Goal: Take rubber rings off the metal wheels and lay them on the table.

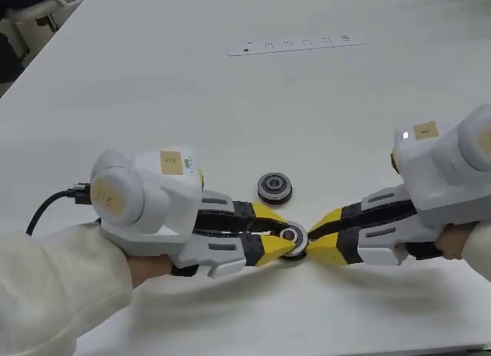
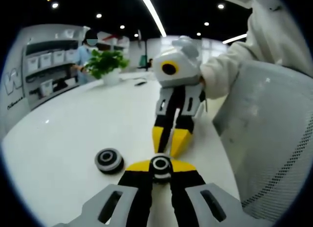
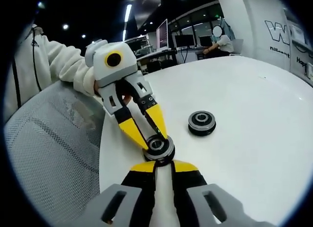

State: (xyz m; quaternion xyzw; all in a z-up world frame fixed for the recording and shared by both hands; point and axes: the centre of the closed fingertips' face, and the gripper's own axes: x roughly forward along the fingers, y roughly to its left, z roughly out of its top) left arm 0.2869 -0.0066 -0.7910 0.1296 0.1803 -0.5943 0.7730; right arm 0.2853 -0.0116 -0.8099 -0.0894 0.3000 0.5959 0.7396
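Observation:
A small metal wheel (image 1: 292, 236) with a black rubber ring sits between both grippers near the table's front edge. My left gripper (image 1: 281, 245) comes in from the left and is shut on this wheel (image 2: 160, 164). From the right, my right gripper (image 1: 311, 244) has its yellow tips closed together on the wheel's near rim (image 3: 159, 147), where the rubber ring sits. A second wheel (image 1: 274, 186) with its black ring lies flat on the table just behind them, apart from both grippers; it also shows in the gripper views (image 2: 109, 160) (image 3: 202, 122).
A white power strip (image 1: 297, 44) lies far back on the white table (image 1: 153, 103). A black cable (image 1: 46, 206) trails from the left gripper. A mesh chair back (image 2: 274, 129) stands close at the table's front edge. A potted plant (image 2: 102, 63) stands at the far end.

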